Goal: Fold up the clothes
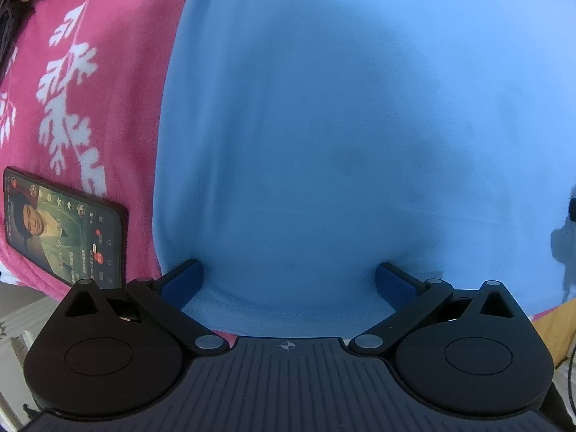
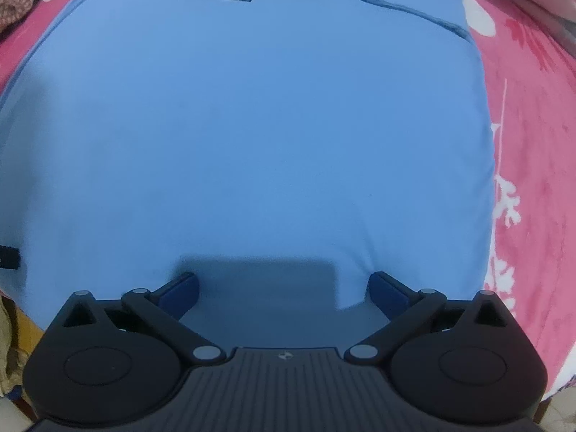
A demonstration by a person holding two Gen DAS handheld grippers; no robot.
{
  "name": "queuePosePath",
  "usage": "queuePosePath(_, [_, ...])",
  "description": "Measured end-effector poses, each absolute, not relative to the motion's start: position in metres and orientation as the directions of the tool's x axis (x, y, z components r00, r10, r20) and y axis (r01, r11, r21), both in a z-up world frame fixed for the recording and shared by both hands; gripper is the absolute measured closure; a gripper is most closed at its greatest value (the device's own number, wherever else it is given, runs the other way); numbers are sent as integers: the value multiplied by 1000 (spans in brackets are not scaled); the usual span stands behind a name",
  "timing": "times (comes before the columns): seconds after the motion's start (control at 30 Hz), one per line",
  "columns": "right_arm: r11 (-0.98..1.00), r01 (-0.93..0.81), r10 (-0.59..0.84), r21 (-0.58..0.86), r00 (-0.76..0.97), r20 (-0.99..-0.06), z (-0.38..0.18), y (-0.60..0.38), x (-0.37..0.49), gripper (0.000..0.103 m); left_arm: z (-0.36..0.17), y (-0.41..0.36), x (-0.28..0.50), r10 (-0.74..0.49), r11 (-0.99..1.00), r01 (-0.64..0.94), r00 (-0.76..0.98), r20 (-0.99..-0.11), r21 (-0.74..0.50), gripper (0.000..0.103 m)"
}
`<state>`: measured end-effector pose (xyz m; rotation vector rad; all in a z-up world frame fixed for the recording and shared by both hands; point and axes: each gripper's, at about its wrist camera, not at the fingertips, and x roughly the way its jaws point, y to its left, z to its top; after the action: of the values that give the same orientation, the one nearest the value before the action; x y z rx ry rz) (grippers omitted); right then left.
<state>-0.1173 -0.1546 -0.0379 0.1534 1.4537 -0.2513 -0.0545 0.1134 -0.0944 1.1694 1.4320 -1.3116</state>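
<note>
- Blue T-shirt (image 1: 324,126): spread flat on pink fleece blanket (image 1: 90,72), long axis running away from both grippers, printed chest at the far end.
- Left gripper (image 1: 289,280): fingers wide apart, empty, straddling the near hem.
- Right gripper (image 2: 284,288): fingers fully spread, empty, over the same hem; neither nearer.
- Phone (image 1: 64,226): beside the shirt's left edge.
</note>
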Motion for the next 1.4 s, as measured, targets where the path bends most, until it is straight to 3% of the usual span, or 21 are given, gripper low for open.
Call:
queuePosePath(0.93, [958,284,-77,-44,106,-991,-36,-151,-131,0,-96,109,-47,108,-3,977,-213,-971,-215,0])
queuePosePath(1.4, [955,290,-79,-56,67,-995,-35,-144,-135,0,-97,93,-52,178,9,979,-204,-963,-206,0])
